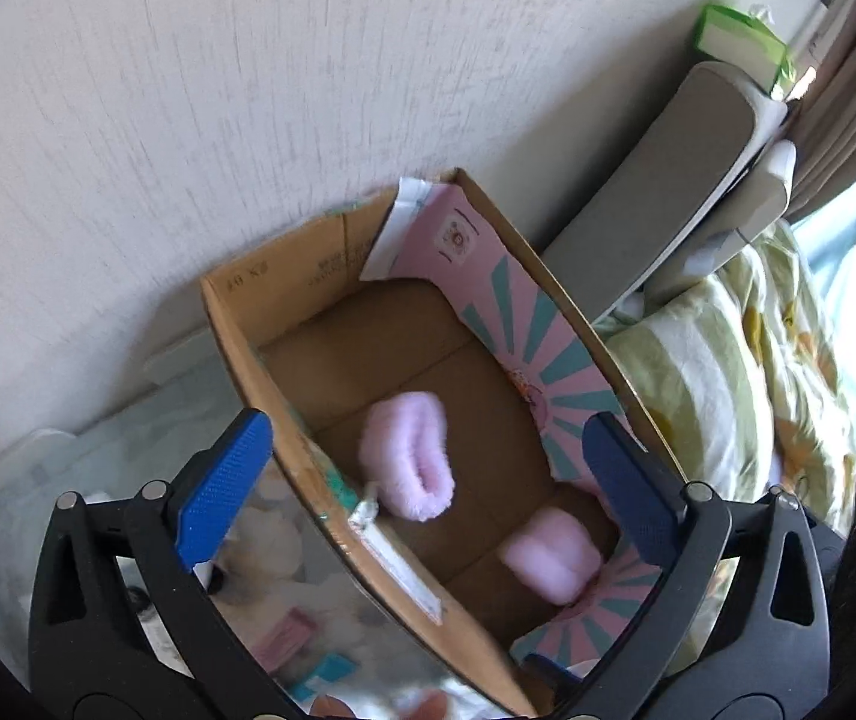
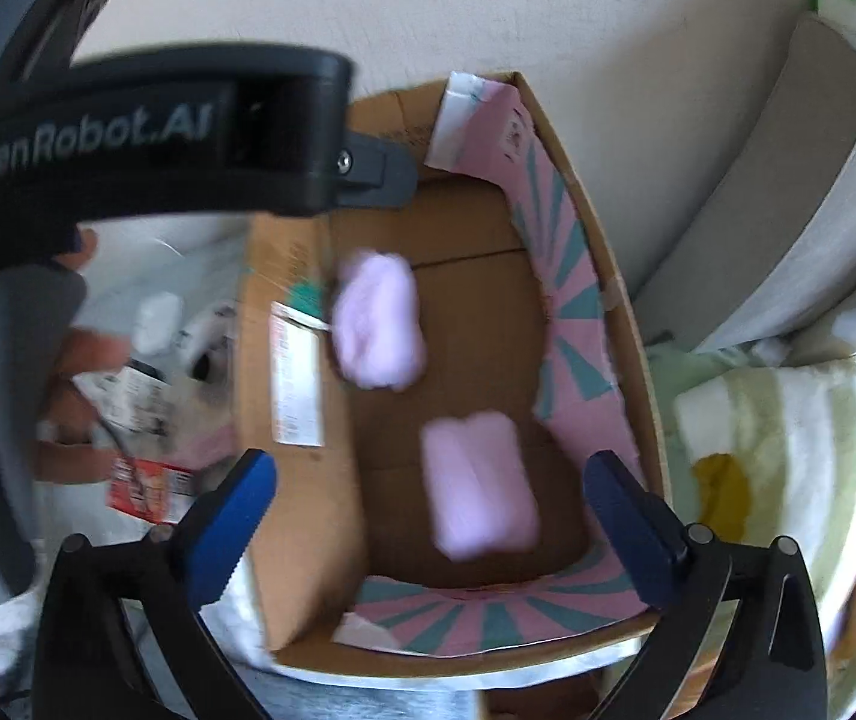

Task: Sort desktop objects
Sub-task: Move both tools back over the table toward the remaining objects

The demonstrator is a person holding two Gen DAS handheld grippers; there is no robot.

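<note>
Cardboard walls rise below both my tongs: an open box [image 1: 284, 324] stands against a pale wall [image 1: 188, 90], and a pink sheet with teal rays [image 1: 548, 348] lines its right side. My left tongs [image 1: 428, 480] hang over the box with the blue pads [image 1: 221, 486] spread as wide as they go, nothing between them but air. One pad sits outside the left wall of the box, the other over the pink lining. My right tongs [image 2: 428, 510] are spread just as wide and grip nothing either.

Two fluffy pink slippers lie on the brown floor of the box. The far slipper [image 1: 407, 459] rests near the left wall, its opening turned up in the left view. The near slipper [image 1: 548, 558] lies close to the right lining, towards the near end. In the right view both are blurred; the far one [image 2: 377, 324] sits by a white label [image 2: 296, 378] on the left wall, and the near one [image 2: 479, 483] lies between my pads without touching them. The two slippers lie apart.

Left of the box, a clear plastic bin [image 1: 98, 438] holds mixed papers and small packets. To the right lies striped green and yellow bedding [image 1: 728, 372], with a grey padded thing [image 1: 668, 192] leaning on the wall behind it. The body of my left tool [image 2: 146, 132] crosses the top left of the right view.
</note>
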